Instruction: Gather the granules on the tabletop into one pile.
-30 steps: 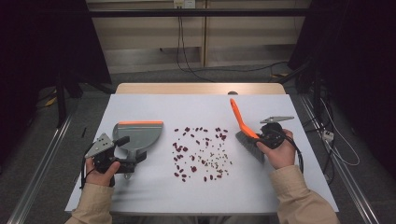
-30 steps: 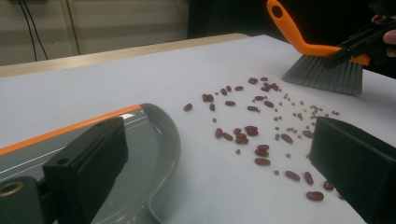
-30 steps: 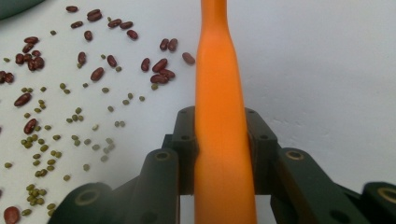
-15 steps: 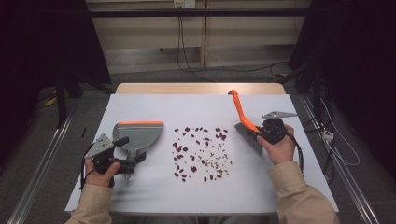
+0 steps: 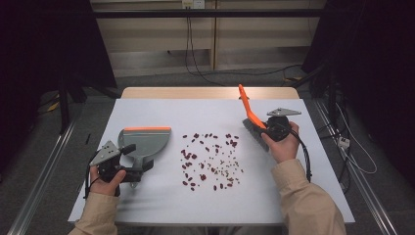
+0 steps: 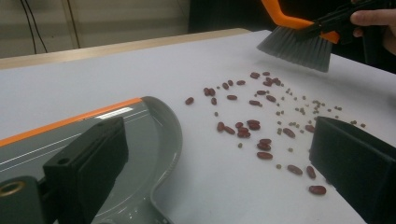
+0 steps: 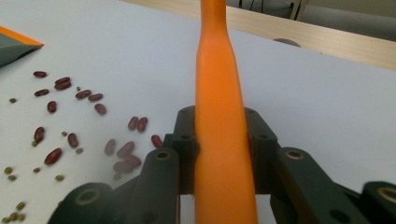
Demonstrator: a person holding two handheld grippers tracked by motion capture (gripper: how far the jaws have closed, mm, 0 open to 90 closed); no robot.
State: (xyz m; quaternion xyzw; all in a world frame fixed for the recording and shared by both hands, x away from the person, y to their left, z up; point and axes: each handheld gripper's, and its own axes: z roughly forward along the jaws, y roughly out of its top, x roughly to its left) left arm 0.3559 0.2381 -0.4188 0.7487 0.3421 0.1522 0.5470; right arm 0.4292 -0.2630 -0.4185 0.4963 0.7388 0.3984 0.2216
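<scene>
Brush bristles hidden behind tongs

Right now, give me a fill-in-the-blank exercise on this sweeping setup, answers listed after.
1. The right gripper has its jaws shut on the brush, whose handle is coloured ____.
2. The grey dustpan lies to the ____ of the scattered beans in the high view.
3. The beans lie on the ____ table.
4. The brush bristles are coloured ____.

Missing words: orange; left; white; grey
</scene>
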